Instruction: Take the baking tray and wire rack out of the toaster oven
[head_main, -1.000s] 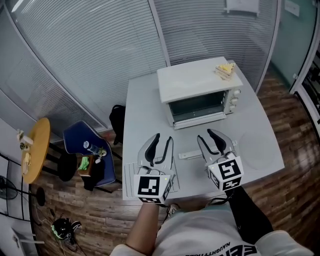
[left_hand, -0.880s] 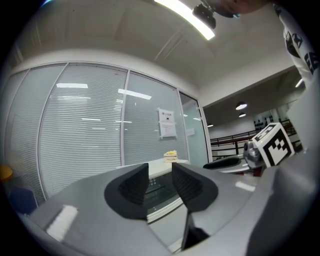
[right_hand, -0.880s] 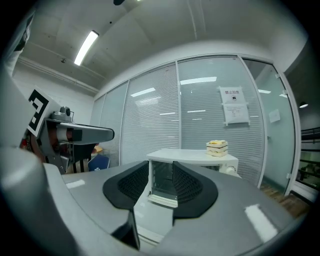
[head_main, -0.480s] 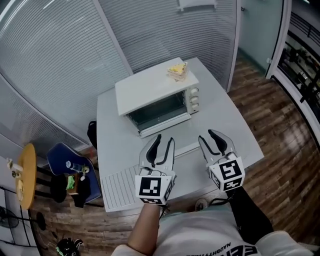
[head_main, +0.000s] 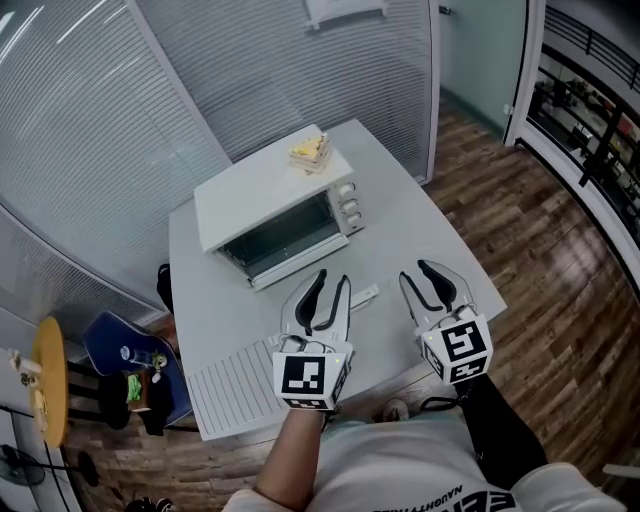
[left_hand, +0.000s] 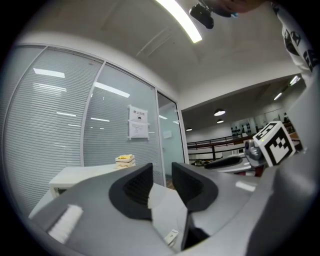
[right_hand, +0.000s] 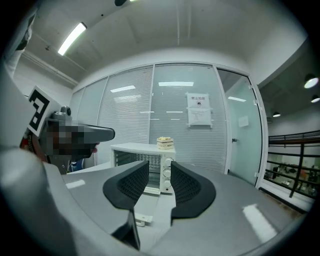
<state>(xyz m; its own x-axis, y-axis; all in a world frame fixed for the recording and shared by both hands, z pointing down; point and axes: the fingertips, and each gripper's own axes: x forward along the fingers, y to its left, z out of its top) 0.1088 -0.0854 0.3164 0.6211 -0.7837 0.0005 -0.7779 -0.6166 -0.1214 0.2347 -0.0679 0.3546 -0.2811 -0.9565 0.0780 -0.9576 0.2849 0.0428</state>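
Left hand-held gripper (head_main: 333, 275) and right hand-held gripper (head_main: 413, 271) gape empty; toaster oven (head_main: 255, 195) sits skewed at 11 o'clock, wire rack (head_main: 235, 385) on the table (head_main: 430, 240) at 8 o'clock, so square up before any reach

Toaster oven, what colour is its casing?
The toaster oven is white, clearest in the head view.

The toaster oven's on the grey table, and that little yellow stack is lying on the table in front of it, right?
Not quite. The toaster oven is on the grey table, but the little yellow stack sits on top of the oven, at its knob end. The head view shows it.
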